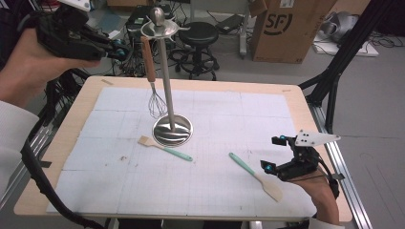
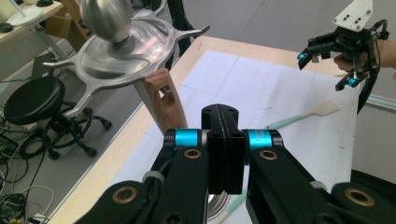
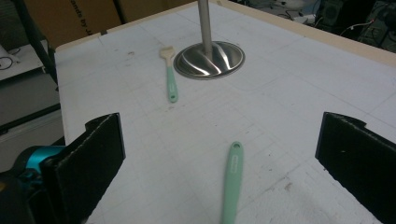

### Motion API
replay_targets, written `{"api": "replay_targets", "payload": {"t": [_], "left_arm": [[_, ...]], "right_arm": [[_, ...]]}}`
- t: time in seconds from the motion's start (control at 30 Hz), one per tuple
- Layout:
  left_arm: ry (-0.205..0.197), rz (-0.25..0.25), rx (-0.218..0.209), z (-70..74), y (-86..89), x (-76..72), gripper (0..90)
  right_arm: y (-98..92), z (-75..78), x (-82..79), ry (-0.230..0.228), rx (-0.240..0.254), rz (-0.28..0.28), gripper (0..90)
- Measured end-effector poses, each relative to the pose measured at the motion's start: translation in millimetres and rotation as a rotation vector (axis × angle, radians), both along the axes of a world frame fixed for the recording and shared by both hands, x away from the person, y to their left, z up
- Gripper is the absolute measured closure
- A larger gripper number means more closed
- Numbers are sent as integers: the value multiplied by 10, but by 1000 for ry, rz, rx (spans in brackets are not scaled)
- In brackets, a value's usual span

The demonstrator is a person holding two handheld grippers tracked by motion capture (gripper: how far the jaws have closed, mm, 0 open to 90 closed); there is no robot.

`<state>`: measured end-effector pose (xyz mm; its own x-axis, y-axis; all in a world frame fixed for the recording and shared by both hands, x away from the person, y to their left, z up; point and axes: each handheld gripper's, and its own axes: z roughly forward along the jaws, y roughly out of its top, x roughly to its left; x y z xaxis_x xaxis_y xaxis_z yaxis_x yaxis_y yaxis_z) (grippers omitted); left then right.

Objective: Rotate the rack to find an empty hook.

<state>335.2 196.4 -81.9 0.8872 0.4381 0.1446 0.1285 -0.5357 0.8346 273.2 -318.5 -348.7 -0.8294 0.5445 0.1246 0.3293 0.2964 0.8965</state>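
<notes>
While the whisk (image 1: 152,76) already hangs from the stand's top ring (image 1: 160,29), the brush (image 1: 165,148) lies mid-table and the spatula (image 1: 255,176) near the front right corner. Left gripper (image 1: 119,50): pressed together, empty, beside the ring. Right gripper (image 1: 276,153): spread wide over the spatula handle. White mat (image 1: 215,191) covers the table; stool (image 1: 198,33), cardboard box (image 1: 286,28) stand behind.

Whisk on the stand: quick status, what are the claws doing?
Left claw shut, empty, raised beside the rack top. Whisk hangs from rack, untouched. Right claw open over spatula on the mat. Nothing in the way.
</notes>
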Motion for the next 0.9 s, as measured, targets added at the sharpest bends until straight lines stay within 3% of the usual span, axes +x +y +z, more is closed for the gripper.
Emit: {"api": "replay_targets", "payload": {"t": [0.43,0.9], "left_arm": [[12,5,13,-60,-210,233,900],[19,43,6,-85,-76,454,900]], "right_arm": [[-6,-30,21,6,-1,6,4],[-22,-52,49,18,1,8,4]]}}
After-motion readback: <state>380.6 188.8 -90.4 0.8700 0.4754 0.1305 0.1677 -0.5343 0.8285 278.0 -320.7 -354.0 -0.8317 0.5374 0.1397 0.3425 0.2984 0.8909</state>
